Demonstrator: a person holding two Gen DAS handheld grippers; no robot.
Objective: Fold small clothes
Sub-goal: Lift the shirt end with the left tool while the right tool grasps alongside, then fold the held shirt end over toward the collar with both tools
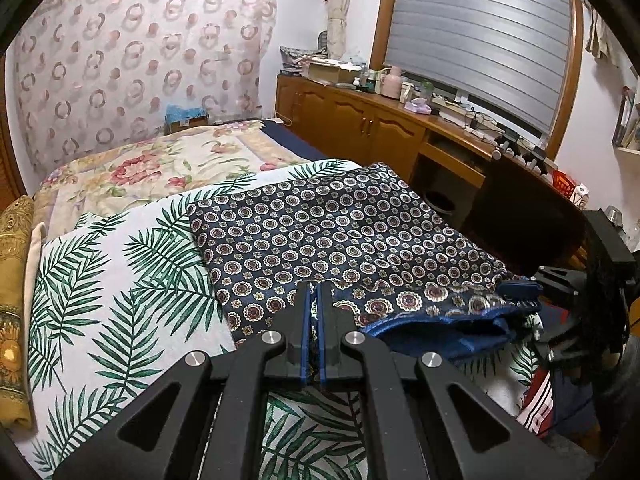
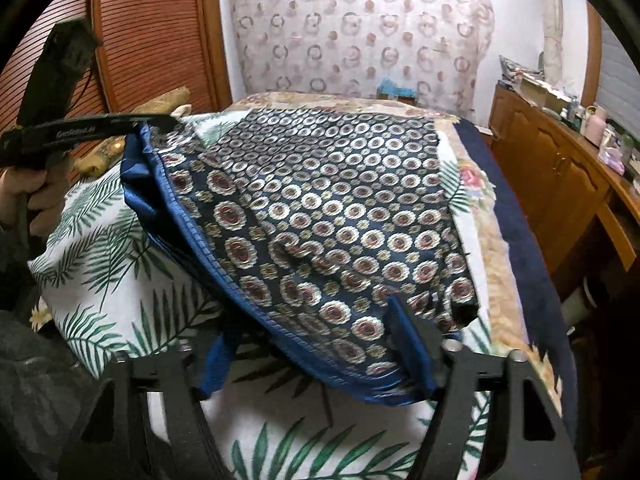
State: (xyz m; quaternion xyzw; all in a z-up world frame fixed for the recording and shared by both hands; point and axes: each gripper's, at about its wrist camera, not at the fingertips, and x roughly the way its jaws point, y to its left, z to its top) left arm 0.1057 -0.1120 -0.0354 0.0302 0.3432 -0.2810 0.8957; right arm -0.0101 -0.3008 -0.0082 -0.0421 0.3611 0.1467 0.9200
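A navy garment with round medallion print [image 1: 340,236] lies on a palm-leaf cloth [image 1: 120,280] on the bed. My left gripper [image 1: 317,292] is shut on its near hem and lifts it a little. In the right wrist view the same garment [image 2: 320,208] spreads ahead, its blue-lined edge [image 2: 192,216] raised. My right gripper [image 2: 308,344] is open, its jaws wide apart either side of the garment's near edge; the right finger [image 2: 412,336] touches the fabric, the left one is hidden under it. The left gripper [image 2: 160,120] shows at upper left, pinching the corner.
A floral quilt [image 1: 160,164] covers the far bed. A wooden cabinet [image 1: 360,120] with clutter runs along the right. A slatted wooden door [image 2: 140,40] stands at left. A yellow patterned cushion [image 1: 12,280] lies at the bed's left edge.
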